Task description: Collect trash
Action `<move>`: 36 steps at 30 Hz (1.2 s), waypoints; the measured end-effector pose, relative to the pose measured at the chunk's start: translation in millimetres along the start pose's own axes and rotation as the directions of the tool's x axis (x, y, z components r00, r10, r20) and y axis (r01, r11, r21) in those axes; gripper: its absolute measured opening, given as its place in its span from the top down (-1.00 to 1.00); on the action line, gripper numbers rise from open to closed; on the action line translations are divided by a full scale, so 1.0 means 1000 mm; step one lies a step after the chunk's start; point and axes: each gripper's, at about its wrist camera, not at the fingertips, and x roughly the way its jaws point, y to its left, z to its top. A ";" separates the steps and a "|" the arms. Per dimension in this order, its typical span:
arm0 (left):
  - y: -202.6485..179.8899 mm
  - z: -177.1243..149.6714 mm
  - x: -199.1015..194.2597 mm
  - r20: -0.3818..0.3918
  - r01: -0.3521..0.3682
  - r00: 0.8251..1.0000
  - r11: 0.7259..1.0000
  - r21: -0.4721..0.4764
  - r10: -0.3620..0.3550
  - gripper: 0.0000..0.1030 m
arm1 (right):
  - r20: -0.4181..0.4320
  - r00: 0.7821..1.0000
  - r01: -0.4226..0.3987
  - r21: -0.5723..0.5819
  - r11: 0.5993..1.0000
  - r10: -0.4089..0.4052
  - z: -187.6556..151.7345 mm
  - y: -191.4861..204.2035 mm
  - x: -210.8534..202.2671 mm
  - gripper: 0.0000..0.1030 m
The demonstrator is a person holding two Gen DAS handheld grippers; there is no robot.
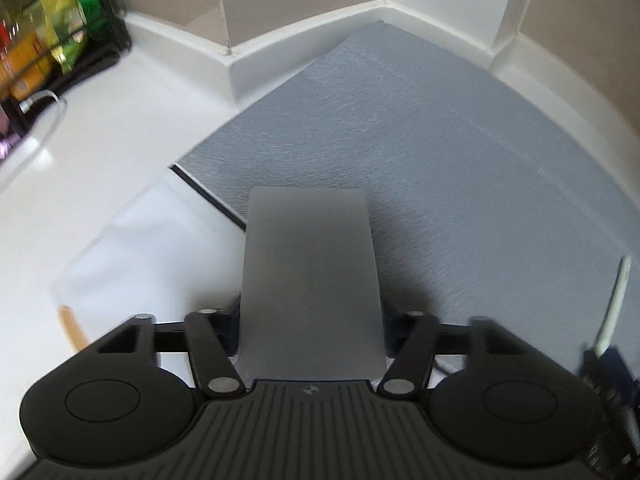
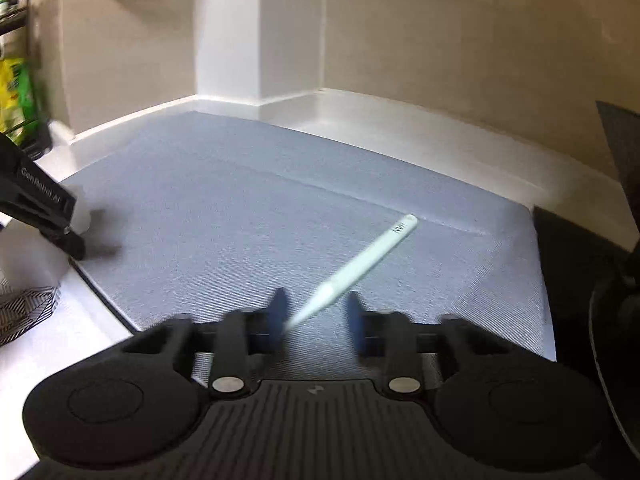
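Note:
A pale grey flat-sided box (image 1: 310, 280) fills the gap of my left gripper (image 1: 311, 322). Its fingers are hidden behind the box's sides and look shut on it. From the right wrist view the left gripper (image 2: 74, 242) reaches down at the left edge of the grey mat (image 2: 280, 208), a whitish thing by its tip. A thin white pen-like stick (image 2: 360, 268) lies slanted over the mat. Its pointed end sits between the blue pads of my right gripper (image 2: 316, 316), against the left pad, with a gap to the right one. The same stick (image 1: 614, 300) shows at the left view's right edge.
A white counter (image 1: 100, 152) borders the mat (image 1: 440, 140), with a white sheet (image 1: 120, 248), a wooden stick (image 1: 72, 328) and a cable (image 1: 44, 100). A black rack of snack packets (image 1: 60, 28) stands far left. Walls close the back. A dark object (image 2: 580, 264) sits right.

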 end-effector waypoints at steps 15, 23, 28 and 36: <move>0.062 -0.058 -0.088 0.260 0.047 0.964 0.999 0.021 -0.050 -0.27 | 0.142 0.986 -0.107 0.103 0.989 0.092 0.000 -0.014 -0.015 1.00; 0.141 -0.139 -0.130 0.284 -0.010 0.959 1.000 -0.006 0.011 -0.27 | 0.208 0.968 -0.170 0.147 0.974 0.137 0.001 -0.019 -0.021 1.00; 0.189 -0.189 -0.151 0.284 -0.059 0.956 0.997 -0.042 0.069 -0.27 | 0.243 0.957 -0.200 0.167 0.965 0.156 0.002 -0.016 -0.032 1.00; 0.229 -0.239 -0.156 0.258 -0.080 0.961 0.994 -0.079 0.098 -0.27 | 0.332 0.925 -0.228 0.094 0.969 0.185 0.002 0.010 -0.101 1.00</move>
